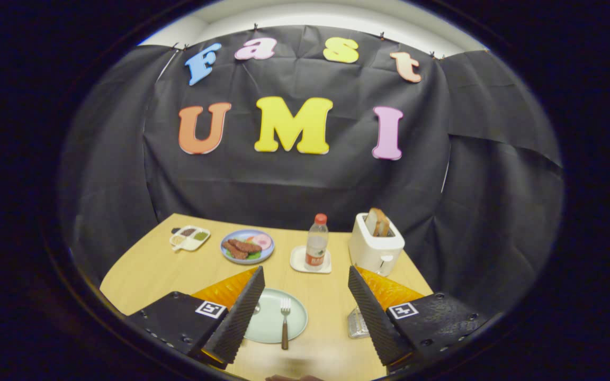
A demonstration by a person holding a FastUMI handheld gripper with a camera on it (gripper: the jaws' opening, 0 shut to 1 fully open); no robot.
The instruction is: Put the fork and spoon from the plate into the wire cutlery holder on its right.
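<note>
Tongs (305, 307) wide open, holding nothing, hovering above the near edge of the counter (151, 270). Both fingers point toward the far wall.

Plate (276, 320), pale green, sits between the fingers, nearer the left one, which covers its left rim. Fork (285, 323) lies on the plate, tines pointing away, wooden handle running off the near rim onto the counter. Spoon (257, 308): only a small shiny bit shows at the edge of the left finger; the rest is hidden behind it. Wire cutlery holder (358, 323) stands to the right of the plate, mostly hidden behind the right finger; cannot tell how its opening faces.

Farther back, well apart from the work: divided dish (189, 237), blue plate of food (247, 246), bottle (316, 242) on a small tray, toaster (375, 246) with bread in it.

Judgement: nothing picked up yet; task at its start. Fork is the open target. Best approach looks like lowering over the handle where it overhangs the rim, fingers straddling it crosswise, since there is room under it there. Close firmly; a thin handle may roll or pivot. Lift clear before swinging right, then tip it handle-down over the holder. Watch the right finger: it sits close to the holder and could knock it.
</note>
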